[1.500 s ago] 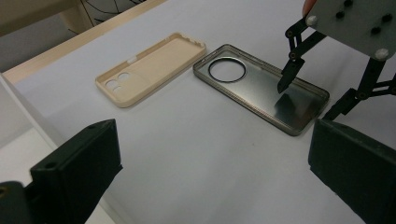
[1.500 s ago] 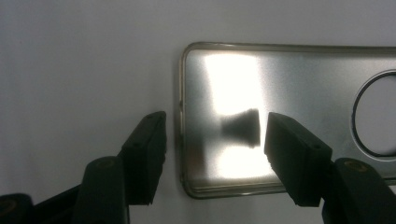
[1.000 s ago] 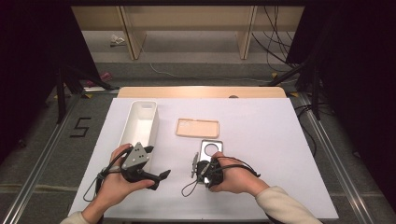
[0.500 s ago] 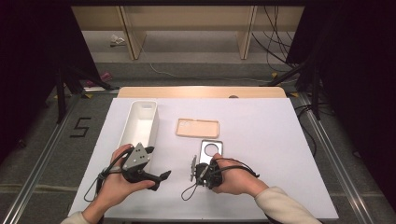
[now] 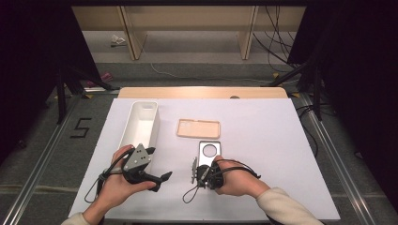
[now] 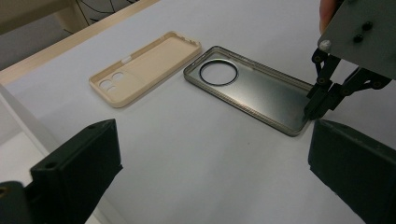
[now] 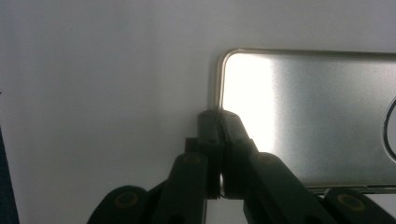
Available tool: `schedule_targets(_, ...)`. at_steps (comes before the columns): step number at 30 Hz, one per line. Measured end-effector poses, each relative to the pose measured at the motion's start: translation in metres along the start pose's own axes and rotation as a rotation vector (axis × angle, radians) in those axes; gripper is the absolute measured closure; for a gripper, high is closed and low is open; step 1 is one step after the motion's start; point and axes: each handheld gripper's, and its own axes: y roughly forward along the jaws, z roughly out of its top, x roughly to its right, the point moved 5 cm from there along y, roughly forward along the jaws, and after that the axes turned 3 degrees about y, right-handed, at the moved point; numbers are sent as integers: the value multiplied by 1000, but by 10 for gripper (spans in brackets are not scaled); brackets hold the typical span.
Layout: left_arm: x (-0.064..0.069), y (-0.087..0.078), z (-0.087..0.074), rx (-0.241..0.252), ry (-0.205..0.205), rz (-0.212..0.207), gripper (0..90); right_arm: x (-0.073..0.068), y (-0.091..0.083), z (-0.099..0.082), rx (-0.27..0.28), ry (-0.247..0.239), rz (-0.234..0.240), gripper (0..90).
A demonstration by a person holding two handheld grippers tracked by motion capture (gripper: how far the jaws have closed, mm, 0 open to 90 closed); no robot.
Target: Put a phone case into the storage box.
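The right gripper (image 7: pixel 218 122) has just pinched its jaws onto the near rim of the grey case (image 6: pixel 252 88), which lies flat on the worktop (image 5: pixel 263 122) beside the beige case (image 6: pixel 147 65). That looks ready for lifting. The left gripper (image 5: pixel 146 174) waits gaping, empty.

On the white surface (image 5: pixel 281 140), a white bin (image 5: pixel 141 123) stands at the left, with a beige phone case (image 5: pixel 198 128) lying flat to its right. Just nearer lies a clear phone case (image 5: pixel 209 151). The right gripper (image 5: pixel 201 169) meets that case's near end, its jaws having just closed. The left gripper (image 5: pixel 164 177) rests near the bin's near end.
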Motion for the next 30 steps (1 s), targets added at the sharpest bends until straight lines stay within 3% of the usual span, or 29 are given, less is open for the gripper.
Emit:
schedule_targets(9,0,1,-1,-2,-1,0,21,1,0,-1,21,-5,5,891)
schedule_targets(30,-2,0,-1,5,-16,5,32,8,-26,-19,241,101,53,895)
